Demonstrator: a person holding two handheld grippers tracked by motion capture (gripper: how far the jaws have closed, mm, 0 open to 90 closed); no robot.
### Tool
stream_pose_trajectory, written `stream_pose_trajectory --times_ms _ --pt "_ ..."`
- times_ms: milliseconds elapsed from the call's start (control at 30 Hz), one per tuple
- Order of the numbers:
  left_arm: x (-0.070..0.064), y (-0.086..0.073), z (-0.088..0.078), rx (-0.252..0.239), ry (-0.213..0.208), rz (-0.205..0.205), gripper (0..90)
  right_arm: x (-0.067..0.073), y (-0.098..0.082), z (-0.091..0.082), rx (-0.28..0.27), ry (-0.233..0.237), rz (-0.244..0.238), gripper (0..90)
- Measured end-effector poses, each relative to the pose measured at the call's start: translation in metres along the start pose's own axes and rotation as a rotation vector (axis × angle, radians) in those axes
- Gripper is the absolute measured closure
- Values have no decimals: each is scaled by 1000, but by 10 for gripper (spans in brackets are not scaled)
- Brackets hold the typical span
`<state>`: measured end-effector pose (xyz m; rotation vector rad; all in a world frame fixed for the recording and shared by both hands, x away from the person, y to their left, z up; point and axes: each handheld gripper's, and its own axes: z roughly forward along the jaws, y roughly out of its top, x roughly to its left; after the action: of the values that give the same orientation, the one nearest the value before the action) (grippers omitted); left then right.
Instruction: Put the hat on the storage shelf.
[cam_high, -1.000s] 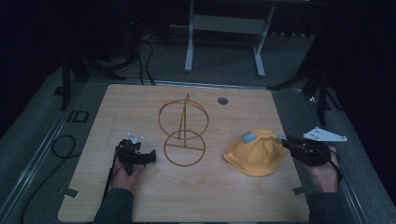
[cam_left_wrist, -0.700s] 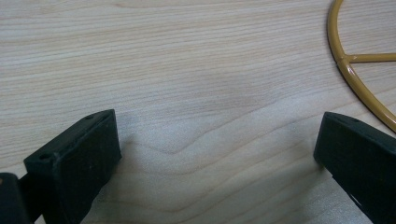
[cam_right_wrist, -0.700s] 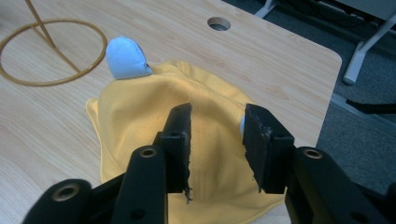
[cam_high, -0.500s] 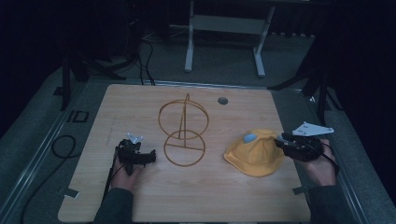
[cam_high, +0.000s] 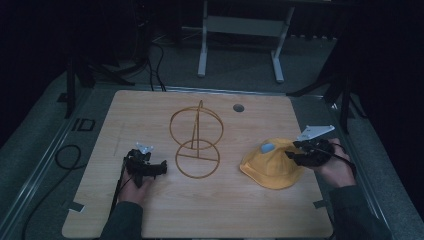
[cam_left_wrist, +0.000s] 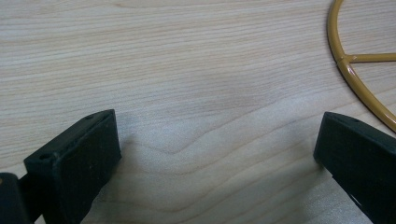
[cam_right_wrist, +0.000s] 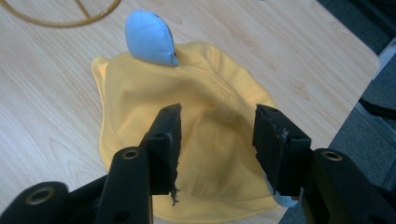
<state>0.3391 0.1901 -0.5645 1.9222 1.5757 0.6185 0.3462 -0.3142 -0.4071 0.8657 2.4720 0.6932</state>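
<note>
We see a yellow hat (cam_high: 272, 169) lying flat on the right part of the wooden counter (cam_high: 150, 107), near its right edge. A small light-blue ear (cam_high: 268, 148) stands on the hat's far left side; in the right gripper view that ear (cam_right_wrist: 148, 38) sits at the top of the hat (cam_right_wrist: 210, 107), and a second bit of blue peeks out at the hat's near edge beside one jaw.

Our right claw (cam_high: 294, 156) hangs over the hat's right side, held by the right hand (cam_high: 336, 167). In the right gripper view the right claw (cam_right_wrist: 217, 122) has its jaws partly open with the hat's crown showing in the gap; we cannot tell if the tips touch the cloth, and nothing is gripped.

To the left of the hat, at the middle of the counter, stands a wire stand (cam_high: 196, 141): an upright ring on a post over a flat ring base.

Further left, our left claw (cam_high: 161, 169) lies low on the counter, near the stand's base, in the left hand (cam_high: 134, 184). In the left gripper view the left claw (cam_left_wrist: 217, 135) is spread wide and empty, bare wood between the jaws, and an arc of the stand (cam_left_wrist: 357, 77) curves just beyond one jaw.

A small round hole (cam_high: 238, 107) sits near the counter's far edge.
</note>
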Motion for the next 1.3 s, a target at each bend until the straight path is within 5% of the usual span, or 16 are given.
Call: stream_pose_trajectory --times_ms 500,833,867,900,933,1300 --pt "0 0 0 -1 0 -2 4 -10 23 19 130 19 -120 486" --pt "0 0 0 -2 0 -1 4 -15 35 35 236 102 -166 548" --pt "0 0 0 -2 1 -1 4 -16 36 38 248 102 -172 587" --pt "0 0 0 -2 0 -1 4 -17 37 40 265 105 -197 792" --pt "0 0 0 -2 0 0 4 -17 38 41 263 99 -209 832" --pt "0 0 0 -2 -1 0 4 -14 43 36 283 112 -263 854"
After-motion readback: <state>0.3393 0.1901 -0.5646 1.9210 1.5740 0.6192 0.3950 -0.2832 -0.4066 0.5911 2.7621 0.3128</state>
